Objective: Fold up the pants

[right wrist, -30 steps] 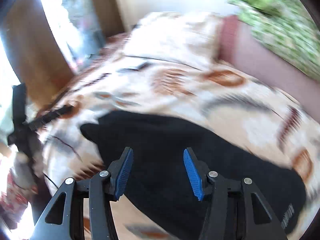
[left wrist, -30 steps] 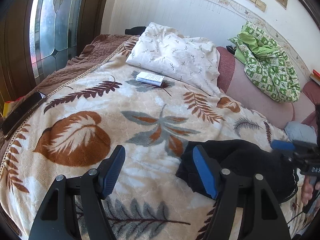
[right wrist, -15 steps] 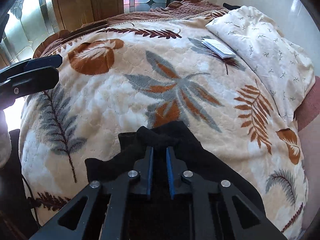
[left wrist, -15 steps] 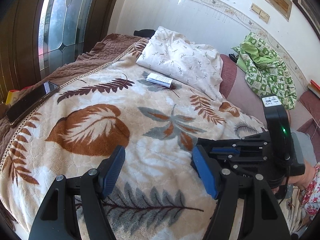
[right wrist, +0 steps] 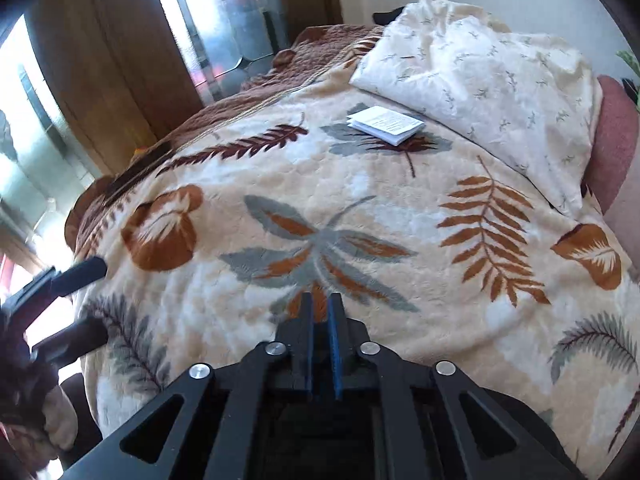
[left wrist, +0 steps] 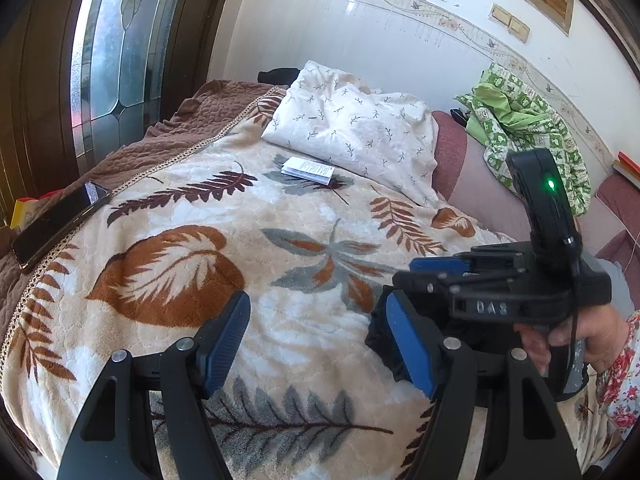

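The black pants (left wrist: 380,340) lie bunched on the leaf-patterned blanket (left wrist: 192,208), mostly hidden behind my left gripper's right finger and under the right gripper. My left gripper (left wrist: 316,340) is open and empty above the blanket. My right gripper (left wrist: 436,268) is seen from the side just right of it, with black cloth hanging below. In the right wrist view my right gripper (right wrist: 320,320) is shut, with black pants cloth (right wrist: 320,432) between and under its fingers, lifted above the blanket (right wrist: 400,216). The left gripper (right wrist: 76,272) shows at the left edge.
A white pillow (left wrist: 352,128) and a small folded booklet (left wrist: 308,168) lie at the bed's head. A phone (left wrist: 60,220) rests on the brown left edge. A green patterned bundle (left wrist: 528,128) sits at the right by the wall. A stained-glass door (left wrist: 112,52) stands left.
My right gripper closed on the black pants and lifted them up off the blanket, so less cloth shows in its view. My left gripper stayed open, shifting slightly.
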`<state>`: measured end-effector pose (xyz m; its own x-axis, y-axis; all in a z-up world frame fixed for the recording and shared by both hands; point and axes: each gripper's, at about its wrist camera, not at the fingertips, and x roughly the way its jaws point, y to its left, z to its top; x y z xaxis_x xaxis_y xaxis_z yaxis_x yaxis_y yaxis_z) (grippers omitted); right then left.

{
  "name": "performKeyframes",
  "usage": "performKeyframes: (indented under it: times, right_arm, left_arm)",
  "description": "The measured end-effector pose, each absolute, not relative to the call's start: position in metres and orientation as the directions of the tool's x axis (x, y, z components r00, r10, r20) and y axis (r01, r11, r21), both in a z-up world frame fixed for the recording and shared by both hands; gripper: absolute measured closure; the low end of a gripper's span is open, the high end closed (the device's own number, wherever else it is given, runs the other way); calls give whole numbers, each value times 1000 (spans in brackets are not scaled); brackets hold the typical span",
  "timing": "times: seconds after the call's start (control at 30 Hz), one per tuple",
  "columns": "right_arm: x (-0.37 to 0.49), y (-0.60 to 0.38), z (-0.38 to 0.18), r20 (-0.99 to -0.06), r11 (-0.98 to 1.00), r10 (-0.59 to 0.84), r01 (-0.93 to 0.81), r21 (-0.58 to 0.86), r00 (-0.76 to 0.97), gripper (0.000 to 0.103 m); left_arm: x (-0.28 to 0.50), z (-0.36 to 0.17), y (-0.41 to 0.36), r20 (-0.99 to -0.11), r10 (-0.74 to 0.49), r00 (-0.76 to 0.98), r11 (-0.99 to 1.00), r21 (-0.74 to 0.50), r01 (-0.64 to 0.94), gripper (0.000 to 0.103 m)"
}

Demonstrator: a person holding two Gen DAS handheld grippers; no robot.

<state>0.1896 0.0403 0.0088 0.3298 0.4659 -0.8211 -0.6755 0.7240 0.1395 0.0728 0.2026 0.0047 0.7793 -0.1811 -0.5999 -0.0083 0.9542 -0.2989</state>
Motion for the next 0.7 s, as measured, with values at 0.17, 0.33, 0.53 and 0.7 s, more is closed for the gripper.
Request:
performKeyframes:
  times: [0.17,0.33,0.53,0.7]
  right_arm:
    - [164,51,1,-843,637,416,-770,4,340,33]
    - [157,60,-23,-885,545,337,-833,-93,320,69]
    - [146,71,-32,-892,472,275,-859,-199,357,91]
    - [154,69,-25,-875,531,269,-820,-213,401,94]
  left_arm:
    - [72,-1,213,-585,-189,789,940,-340,-28,33]
    - [72,-8,220,-569,-202,797,930,-367,-27,33]
    - [75,-20,229,-583,-199,788,921,-387,-53,33]
    - [74,-25,238,-573,-213,791,903,-424,-64,33]
